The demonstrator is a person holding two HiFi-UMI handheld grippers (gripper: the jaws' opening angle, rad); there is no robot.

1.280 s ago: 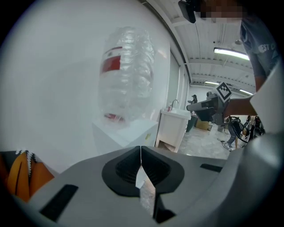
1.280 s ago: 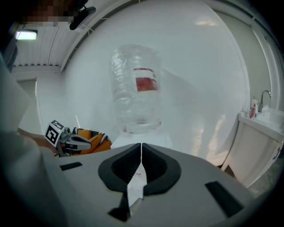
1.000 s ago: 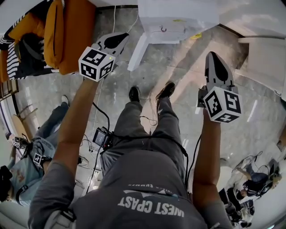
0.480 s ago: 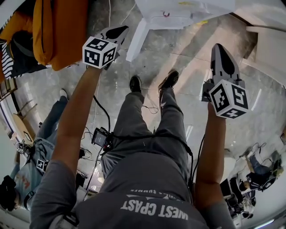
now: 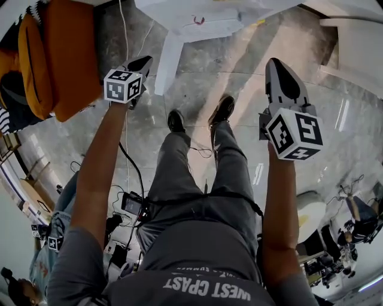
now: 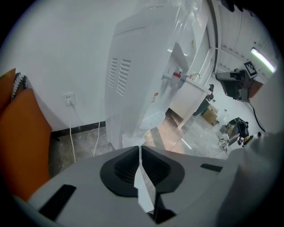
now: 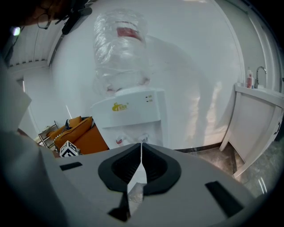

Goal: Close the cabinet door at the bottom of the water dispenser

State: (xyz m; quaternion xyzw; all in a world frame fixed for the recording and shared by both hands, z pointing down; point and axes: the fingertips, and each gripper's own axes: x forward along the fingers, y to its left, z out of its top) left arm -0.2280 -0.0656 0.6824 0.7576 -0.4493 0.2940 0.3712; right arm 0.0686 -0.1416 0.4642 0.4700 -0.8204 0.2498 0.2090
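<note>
The white water dispenser point(image 5: 197, 18) stands at the top of the head view. Its bottom cabinet door point(image 5: 167, 63) hangs open, swung out over the floor towards me. My left gripper point(image 5: 145, 61) is shut and empty, its tip just left of the door's outer end; whether it touches the door I cannot tell. In the left gripper view the shut jaws point(image 6: 140, 148) point at the dispenser's vented side point(image 6: 133, 75). My right gripper point(image 5: 274, 63) is also shut and empty, off to the right of the door. It faces the dispenser's front point(image 7: 128, 111) and the bottle point(image 7: 120, 44) on top.
An orange sofa point(image 5: 60, 54) stands left of the dispenser, close to my left arm. A white cable point(image 6: 72, 133) drops from a wall socket point(image 6: 69, 98). A white sink counter point(image 7: 259, 115) is at the right. My feet point(image 5: 197, 116) stand on the marble floor before the door.
Both grippers have come down towards the floor, the left one more. The left gripper's tip now sits lower beside the open door. Both stay shut.
</note>
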